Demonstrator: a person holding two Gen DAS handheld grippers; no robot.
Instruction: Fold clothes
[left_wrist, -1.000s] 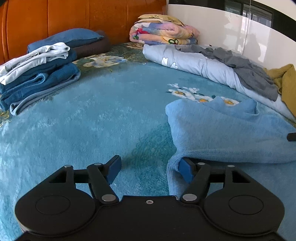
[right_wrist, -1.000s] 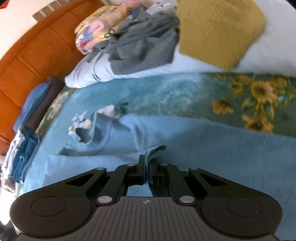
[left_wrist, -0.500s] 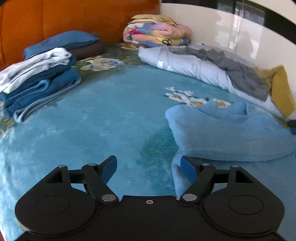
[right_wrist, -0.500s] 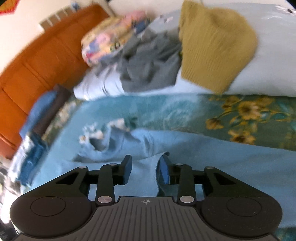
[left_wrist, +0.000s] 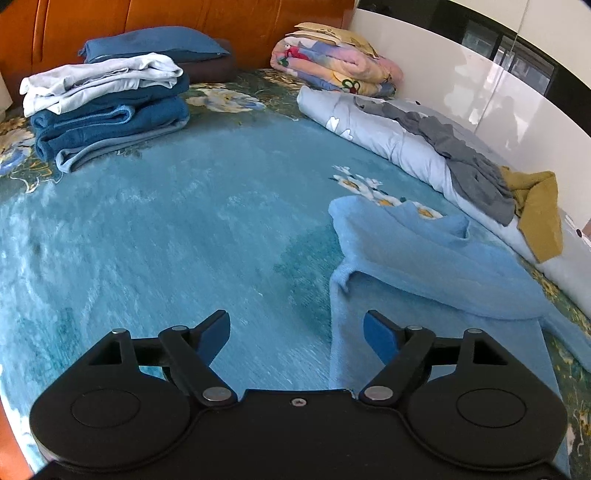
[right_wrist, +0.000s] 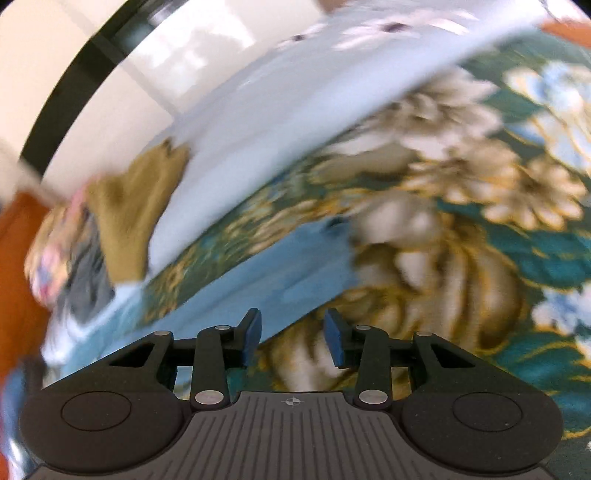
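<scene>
In the left wrist view the left claw (left_wrist: 297, 334) sits at the lower centre of the frame with its blue-padded fingers spread wide apart and nothing between them. It hangs over the teal plush blanket (left_wrist: 166, 236) that covers the bed. The light blue sweater (left_wrist: 417, 258) lies at the right of the frame, partly folded: an upper layer is laid across a lower one, and the left edge of the lower layer runs down towards the claw's right finger (left_wrist: 380, 336), just beside it.

In the upper left of this frame a stack of folded clothes (left_wrist: 107, 107) rests on the bed, dark blue pieces below and white ones on top, with a blue pillow (left_wrist: 155, 44) behind it against the orange headboard (left_wrist: 229, 18). At upper centre lies a folded floral quilt (left_wrist: 336, 66). Along the right side runs a pale blue duvet (left_wrist: 373, 133) with a grey garment (left_wrist: 465, 166) and a mustard garment (left_wrist: 539, 206) draped on it.

The right wrist view is badly blurred. The right claw (right_wrist: 292, 338) is at the lower centre, its fingers apart and gripping nothing. A band of the sweater crosses the middle of the frame just above the fingers, over the blanket's flower pattern.
</scene>
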